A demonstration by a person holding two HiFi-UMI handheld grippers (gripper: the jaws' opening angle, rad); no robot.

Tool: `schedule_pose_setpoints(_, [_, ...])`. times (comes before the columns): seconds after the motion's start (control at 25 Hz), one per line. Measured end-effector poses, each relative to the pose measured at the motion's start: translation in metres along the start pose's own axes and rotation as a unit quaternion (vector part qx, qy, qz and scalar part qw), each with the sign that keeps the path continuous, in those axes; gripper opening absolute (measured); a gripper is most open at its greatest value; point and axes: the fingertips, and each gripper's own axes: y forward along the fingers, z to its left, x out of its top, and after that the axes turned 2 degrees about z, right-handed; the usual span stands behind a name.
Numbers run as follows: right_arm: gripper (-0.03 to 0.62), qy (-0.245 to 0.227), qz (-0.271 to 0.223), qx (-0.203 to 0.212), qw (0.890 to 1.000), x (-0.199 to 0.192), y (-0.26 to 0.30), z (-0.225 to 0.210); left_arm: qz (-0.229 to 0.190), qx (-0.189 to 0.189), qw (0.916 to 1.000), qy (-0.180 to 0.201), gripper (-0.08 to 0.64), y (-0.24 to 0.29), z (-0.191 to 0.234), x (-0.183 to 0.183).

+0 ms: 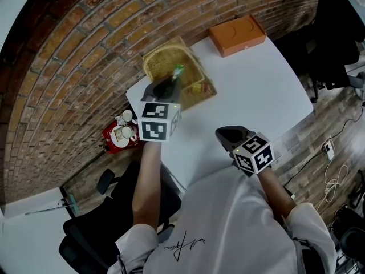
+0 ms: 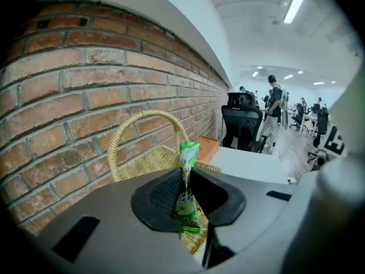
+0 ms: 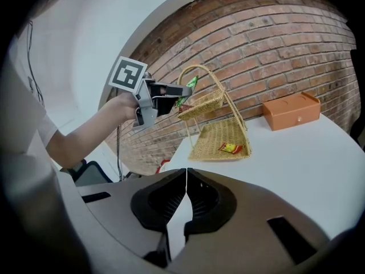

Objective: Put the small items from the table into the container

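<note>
A green snack packet (image 2: pixel 185 201) stands upright between the jaws of my left gripper (image 2: pixel 186 174), which is shut on it. In the head view that gripper (image 1: pixel 170 85) hangs over the near rim of the wicker basket (image 1: pixel 183 61), the packet's top (image 1: pixel 178 70) poking out above it. The basket (image 3: pixel 219 137) lies tipped on the white table (image 3: pixel 296 158), handle up, with a red and yellow packet (image 3: pixel 231 148) inside. My right gripper (image 3: pixel 186 171) is shut with nothing in it, low over the table's near side (image 1: pixel 227 133), apart from the basket.
An orange box (image 1: pixel 236 34) sits at the table's far corner, beyond the basket. A brick wall (image 2: pixel 74 96) runs along the table's left side. A red tray with cups (image 1: pixel 121 133) lies below the table's left edge. Office chairs (image 2: pixel 242 124) and people stand far behind.
</note>
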Motion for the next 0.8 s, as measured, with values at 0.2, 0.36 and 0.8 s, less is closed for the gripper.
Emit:
schedule_pose_setpoints(0.2, [0.023, 0.008, 0.003, 0.007, 1.0, -0.001, 0.002, 0.0, 0.012, 0.002, 0.9999, -0.001, 0.064, 0.006, 0.003, -0.004])
schedule_pose_setpoints(0.36, [0.023, 0.03, 0.004, 0.013, 0.999, -0.006, 0.004, 0.001, 0.009, 0.002, 1.0, -0.003, 0.064, 0.011, 0.004, -0.001])
schedule_pose_setpoints(0.8, [0.023, 0.035, 0.014, 0.018, 0.999, -0.012, 0.004, -0.003, 0.022, 0.003, 0.9997, 0.001, 0.064, 0.024, 0.001, -0.005])
